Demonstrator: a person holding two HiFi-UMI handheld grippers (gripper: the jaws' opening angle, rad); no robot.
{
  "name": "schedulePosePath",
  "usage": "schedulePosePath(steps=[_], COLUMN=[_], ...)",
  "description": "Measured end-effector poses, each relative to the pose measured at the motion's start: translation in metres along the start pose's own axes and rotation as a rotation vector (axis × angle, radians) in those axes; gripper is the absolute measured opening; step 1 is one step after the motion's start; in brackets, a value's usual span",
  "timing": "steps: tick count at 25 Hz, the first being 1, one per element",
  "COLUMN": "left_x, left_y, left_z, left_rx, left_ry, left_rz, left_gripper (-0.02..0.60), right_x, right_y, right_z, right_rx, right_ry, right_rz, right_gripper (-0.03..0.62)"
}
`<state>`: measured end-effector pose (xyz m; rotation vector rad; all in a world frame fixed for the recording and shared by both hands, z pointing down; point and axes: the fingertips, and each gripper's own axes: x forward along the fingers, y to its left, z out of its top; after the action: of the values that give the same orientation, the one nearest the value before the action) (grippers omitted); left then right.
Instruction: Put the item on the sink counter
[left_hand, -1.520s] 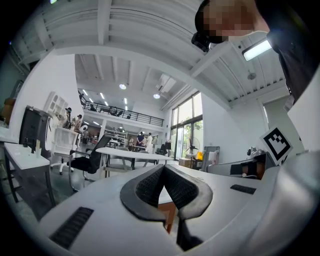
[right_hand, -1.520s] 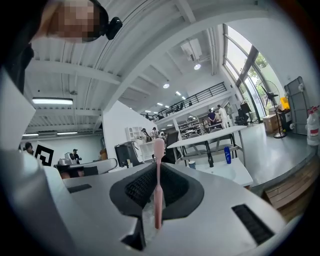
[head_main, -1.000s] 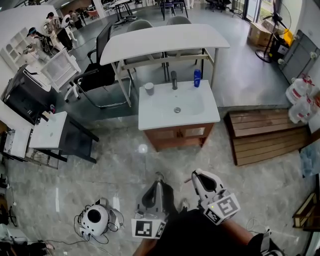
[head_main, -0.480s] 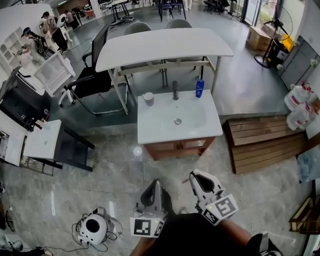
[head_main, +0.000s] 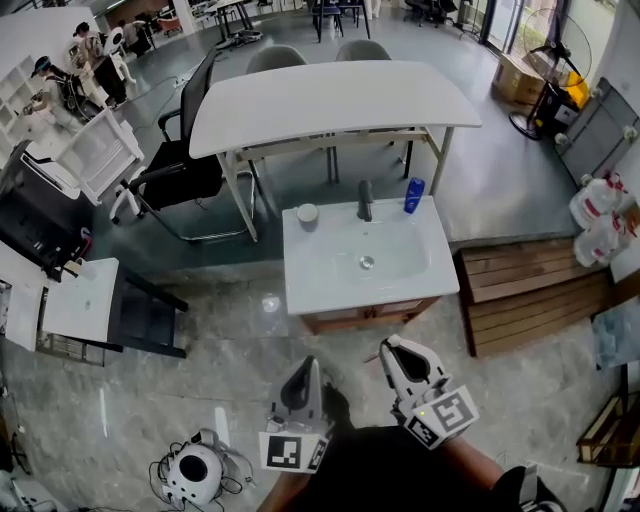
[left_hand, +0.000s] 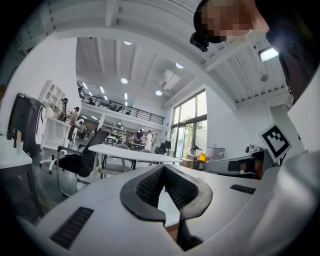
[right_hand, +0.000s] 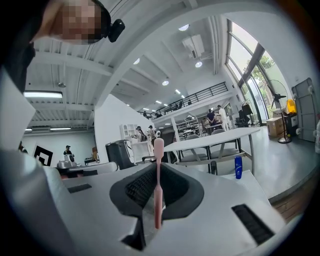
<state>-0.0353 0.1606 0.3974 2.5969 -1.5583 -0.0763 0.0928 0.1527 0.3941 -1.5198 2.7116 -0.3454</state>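
The sink counter (head_main: 310, 285) is white, with a basin, a dark faucet (head_main: 365, 200), a blue bottle (head_main: 414, 195) and a grey cup (head_main: 307, 215) on it. It stands on a wooden cabinet ahead of me on the floor. Both grippers are held low, well short of it. My right gripper (head_main: 392, 346) is shut on a pink toothbrush (right_hand: 158, 185), which stands upright between the jaws in the right gripper view. My left gripper (head_main: 311, 364) has its jaws together with nothing in them (left_hand: 164, 172).
A long white table (head_main: 330, 100) with chairs stands behind the sink. A wooden pallet bench (head_main: 530, 285) and water jugs (head_main: 600, 215) are on the right. A small white table (head_main: 75, 300) sits left, and a round white device with cables (head_main: 193, 466) lies on the floor.
The sink counter now appears lower, further right and slightly larger in the head view, so I have come closer. Both grippers keep their pose and grip.
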Motion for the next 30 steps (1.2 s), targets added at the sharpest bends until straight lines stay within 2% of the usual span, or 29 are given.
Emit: schedulePosePath(steps=[6, 11, 14, 30], left_x=[0.037, 0.062, 0.074, 0.100], left_y=[0.057, 0.089, 0.105, 0.150], left_z=[0.014, 0.016, 0.023, 0.031], left_rx=[-0.015, -0.027, -0.074, -0.098], left_ry=[0.006, 0.011, 0.006, -0.014], left_rz=[-0.023, -0.055, -0.053, -0.034], left_gripper=[0.015, 0.015, 0.015, 0.015], right_x=[0.066, 0.106, 0.130, 0.196], right_y=[0.000, -0.002, 0.001, -0.012], right_z=[0.013, 0.019, 0.024, 0.036], right_rx=[-0.001, -0.002, -0.005, -0.035], right_ry=[0.014, 0.006, -0.003, -0.021], right_rz=[-0.030, -0.056, -0.057, -0.059], right_gripper=[0.023, 0.023, 0.023, 0.023])
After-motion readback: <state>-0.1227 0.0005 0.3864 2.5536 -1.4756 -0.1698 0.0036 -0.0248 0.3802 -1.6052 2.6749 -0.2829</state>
